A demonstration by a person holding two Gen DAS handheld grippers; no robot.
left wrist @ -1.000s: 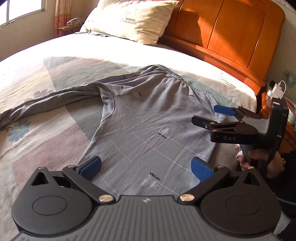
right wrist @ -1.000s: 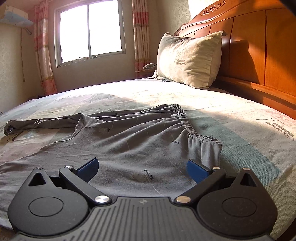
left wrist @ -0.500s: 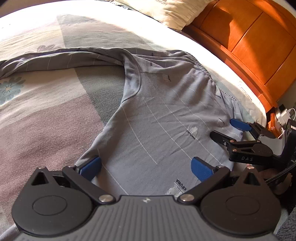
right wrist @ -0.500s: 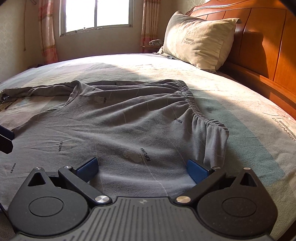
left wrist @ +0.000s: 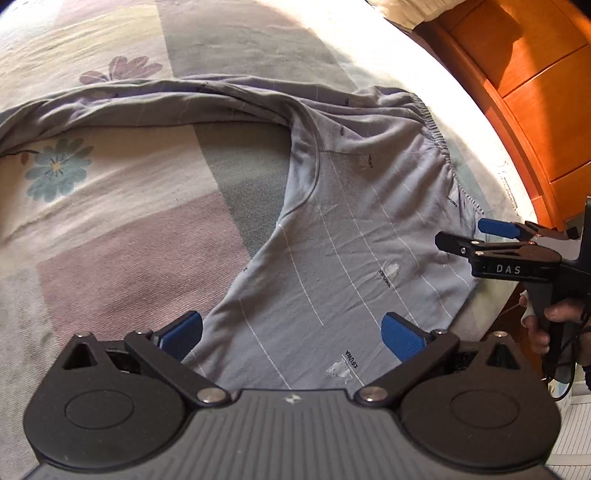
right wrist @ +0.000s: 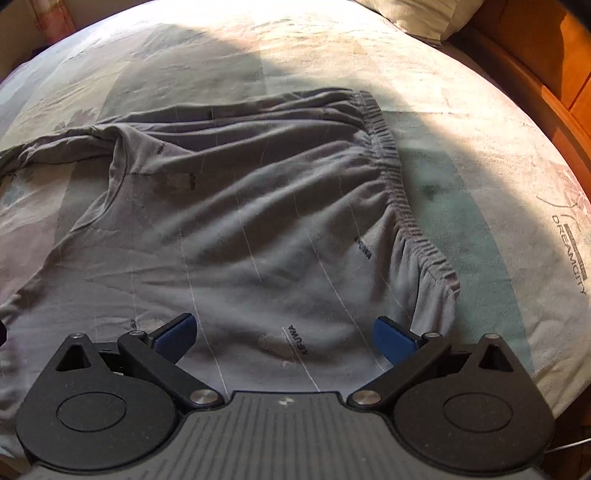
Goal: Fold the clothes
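A pair of grey pyjama trousers with thin pale stripes and small printed logos (left wrist: pixel 354 236) lay spread on the bed's patterned, flower-printed sheet (left wrist: pixel 110 206), the gathered elastic waistband (right wrist: pixel 399 192) turned toward the orange wooden headboard (left wrist: pixel 524 74) and one leg trailing away from it. Both tongs were poised low over the near edge of the trousers, neither holding anything. The left tongs (left wrist: pixel 291 332) stood wide, their blue pads either side of the near leg cloth. The right tongs (right wrist: pixel 282 332) were likewise wide, their right pad just beside the waistband's near corner; in the left view they appeared side-on, gripped by a hand (left wrist: pixel 550 317).

This looked like the start of the first fold: the garment was flat but unfolded, with wrinkles near the waistband. The next move would probably call for lowering each pair of tongs onto an edge, pinching a single layer cleanly, and carrying it across together.

A cream pillow (right wrist: pixel 417 14) rested against the headboard; sunlight fell across the sheet.
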